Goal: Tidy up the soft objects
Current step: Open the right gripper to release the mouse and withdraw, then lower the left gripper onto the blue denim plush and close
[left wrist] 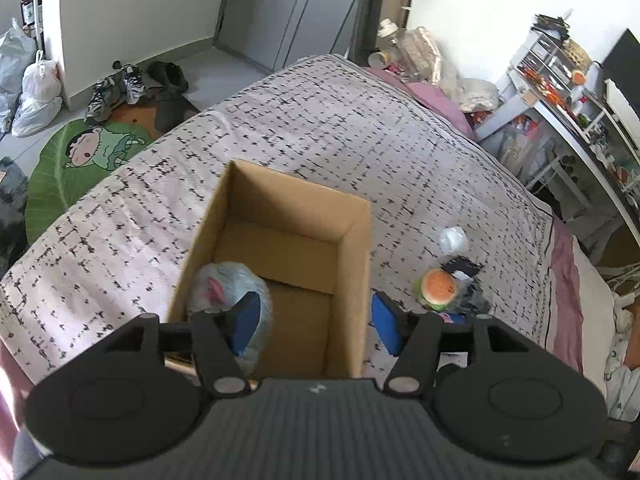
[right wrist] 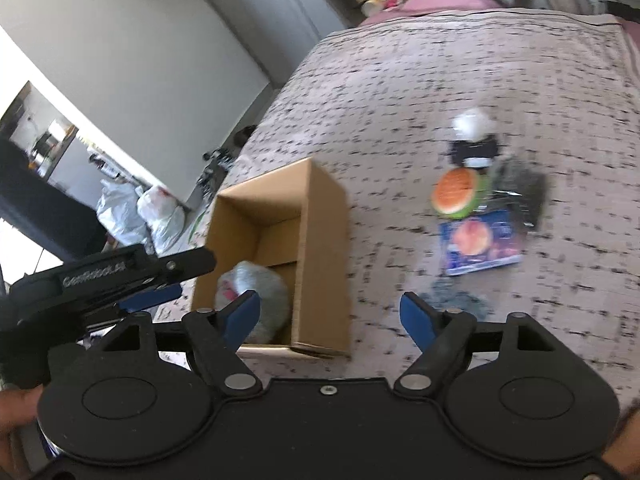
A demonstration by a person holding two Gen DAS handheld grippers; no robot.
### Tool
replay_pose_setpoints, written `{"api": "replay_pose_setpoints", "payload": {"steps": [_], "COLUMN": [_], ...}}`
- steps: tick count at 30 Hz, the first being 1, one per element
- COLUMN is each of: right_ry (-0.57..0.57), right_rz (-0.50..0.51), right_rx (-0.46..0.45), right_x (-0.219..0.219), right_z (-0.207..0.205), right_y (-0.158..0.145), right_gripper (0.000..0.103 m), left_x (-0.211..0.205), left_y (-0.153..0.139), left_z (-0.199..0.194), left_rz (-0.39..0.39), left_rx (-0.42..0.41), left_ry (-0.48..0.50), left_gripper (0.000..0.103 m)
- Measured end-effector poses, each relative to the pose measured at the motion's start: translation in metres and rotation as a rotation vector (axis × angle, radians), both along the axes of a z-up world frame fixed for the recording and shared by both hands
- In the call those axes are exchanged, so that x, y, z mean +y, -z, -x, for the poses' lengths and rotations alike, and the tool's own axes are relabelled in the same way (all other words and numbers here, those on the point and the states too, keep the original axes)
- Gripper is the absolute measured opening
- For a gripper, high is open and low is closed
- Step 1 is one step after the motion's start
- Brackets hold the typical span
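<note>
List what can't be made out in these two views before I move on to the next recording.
- Grey plush toy in the cardboard box: its lower part is hidden by the left hand-held gripper in the left wrist view.
- Small dark items beside the burger toy: motion blur in the right wrist view leaves them unidentifiable.
- Blue booklet: print too blurred to read.
- Box's near wall: covered by the gripper body, left wrist view.
</note>
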State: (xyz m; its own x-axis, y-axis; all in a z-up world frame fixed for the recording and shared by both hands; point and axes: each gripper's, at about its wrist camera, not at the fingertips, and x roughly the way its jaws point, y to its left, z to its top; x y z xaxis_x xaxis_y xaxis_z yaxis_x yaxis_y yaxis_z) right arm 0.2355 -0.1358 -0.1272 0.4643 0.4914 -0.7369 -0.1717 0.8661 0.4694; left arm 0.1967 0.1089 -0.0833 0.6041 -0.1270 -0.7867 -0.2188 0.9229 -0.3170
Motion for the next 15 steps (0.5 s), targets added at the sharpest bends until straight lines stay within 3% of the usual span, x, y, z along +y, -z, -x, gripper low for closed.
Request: {"api": "replay_pose_setpoints", "payload": {"steps": [15], "right_ry": [0.081], "right_rz": [0.012], "right_rx": [-0.009], "right_x": [-0.074], "right_z": [0.014], "right_y": [0.001], "right_gripper": [0.091], "left_x": [-0.069], "left_y": [0.002], "left_z": [0.009], "left_rz": [-0.006], "left_rx": [0.006], "left_ry": [0.069], "left_gripper": [0.061]}}
